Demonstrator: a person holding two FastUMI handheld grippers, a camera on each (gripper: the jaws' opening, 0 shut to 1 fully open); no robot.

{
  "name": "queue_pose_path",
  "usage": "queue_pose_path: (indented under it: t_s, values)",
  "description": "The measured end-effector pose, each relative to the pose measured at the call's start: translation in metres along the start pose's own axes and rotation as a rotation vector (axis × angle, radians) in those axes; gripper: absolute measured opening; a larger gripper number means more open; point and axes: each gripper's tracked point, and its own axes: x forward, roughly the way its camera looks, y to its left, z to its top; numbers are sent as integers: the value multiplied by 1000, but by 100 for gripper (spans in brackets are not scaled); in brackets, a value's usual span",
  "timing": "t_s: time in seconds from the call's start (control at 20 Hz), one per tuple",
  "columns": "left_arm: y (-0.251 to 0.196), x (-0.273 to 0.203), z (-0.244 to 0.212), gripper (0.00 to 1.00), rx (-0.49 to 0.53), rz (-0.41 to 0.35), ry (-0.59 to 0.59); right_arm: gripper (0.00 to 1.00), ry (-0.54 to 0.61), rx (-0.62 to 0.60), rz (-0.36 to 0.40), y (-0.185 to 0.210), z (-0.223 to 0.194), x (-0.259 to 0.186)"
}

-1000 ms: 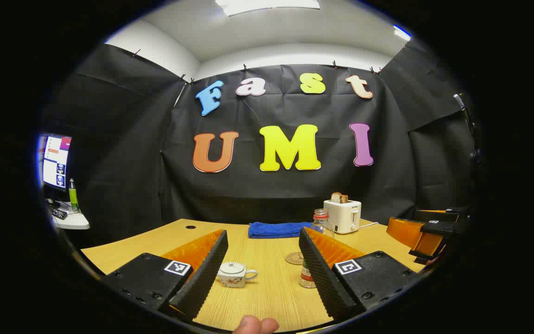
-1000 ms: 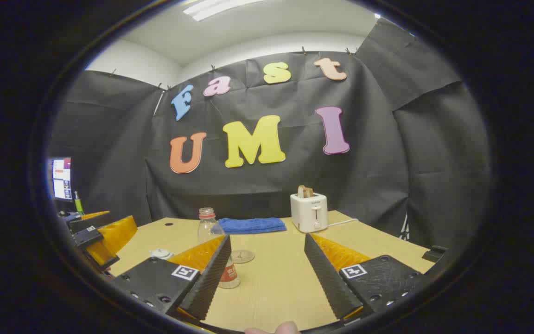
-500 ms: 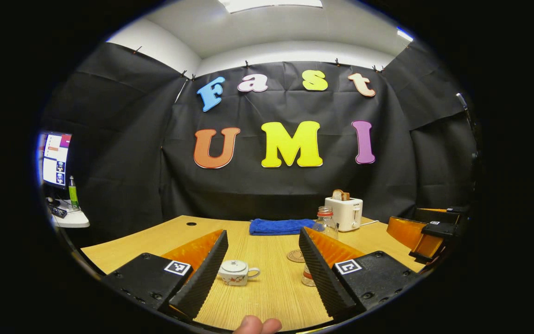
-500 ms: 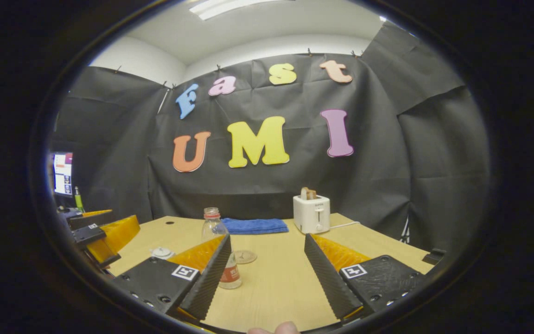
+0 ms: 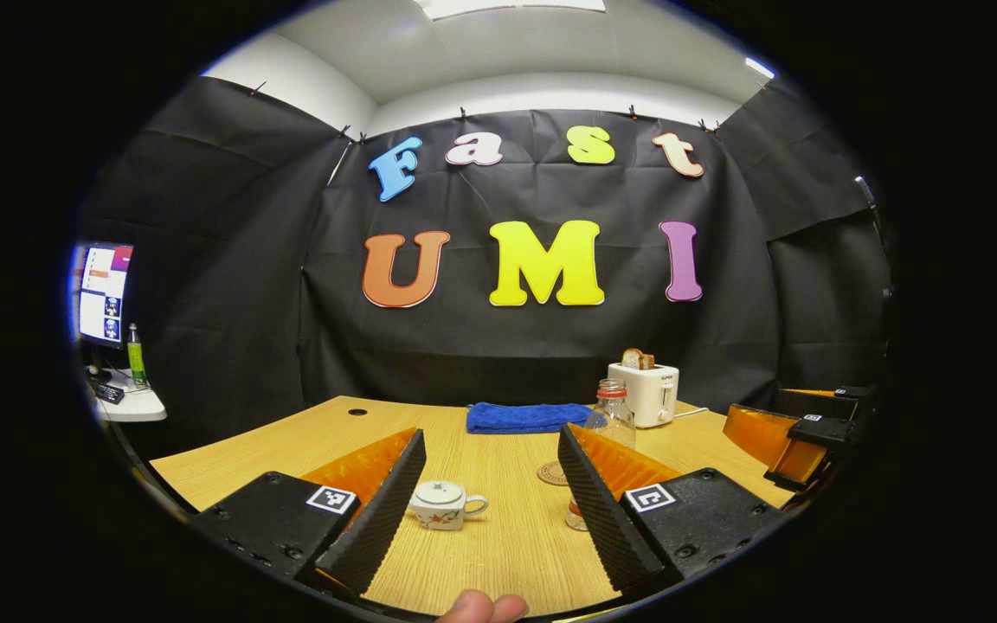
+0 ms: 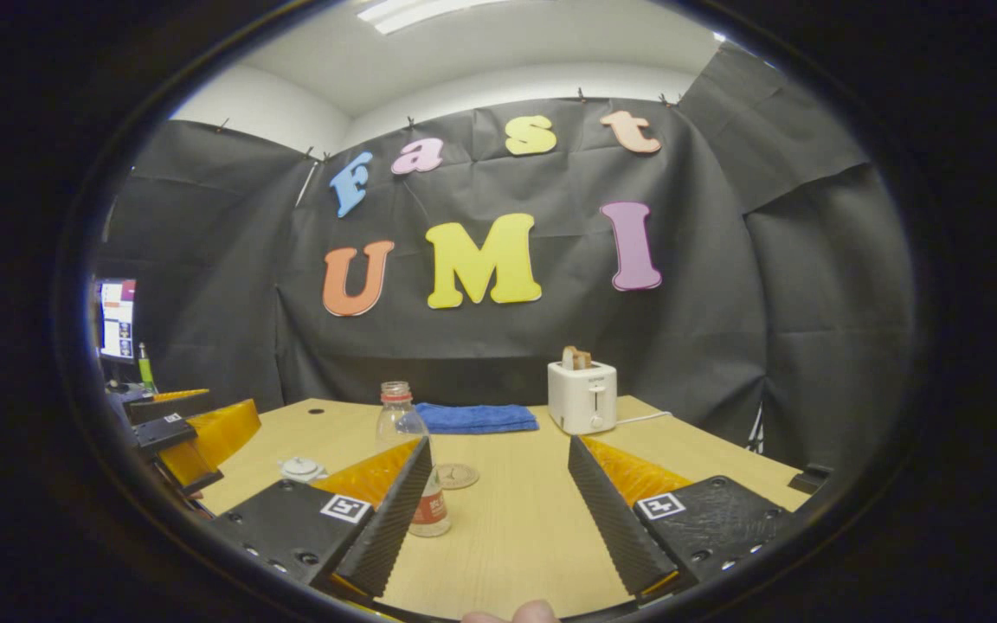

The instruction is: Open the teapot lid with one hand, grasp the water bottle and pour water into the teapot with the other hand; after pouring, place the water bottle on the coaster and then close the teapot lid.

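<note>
The left tongs [image 5: 490,484] and right tongs [image 6: 498,493] hover with fingers apart, gripping nothing; the teapot [image 5: 442,504] sits lidded on the wooden surface [image 5: 507,554] ahead of the left pair, the water bottle [image 6: 408,459] upright just beside the coaster [image 6: 457,476]; a blue towel [image 6: 474,418] and toaster [image 6: 582,396] stand behind; lifting the lid likely calls for lowering squarely over its knob.
</note>
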Motion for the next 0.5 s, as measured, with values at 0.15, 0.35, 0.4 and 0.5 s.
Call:
queue_pose_path:
  t_s: [0.15,0.35,0.4,0.5]
  values:
    - [1,0,-2,96,2,0,5,95,0,-8,5,2,2,0]
    - [6,3,-6,96,-12,18,21,96,6,-19,12,5,-2,-1]
    - [8,4,-8,96,-17,23,30,92,10,-22,12,4,-4,-1]
    - [10,6,-13,96,-19,27,38,99,18,-18,15,3,-6,0]
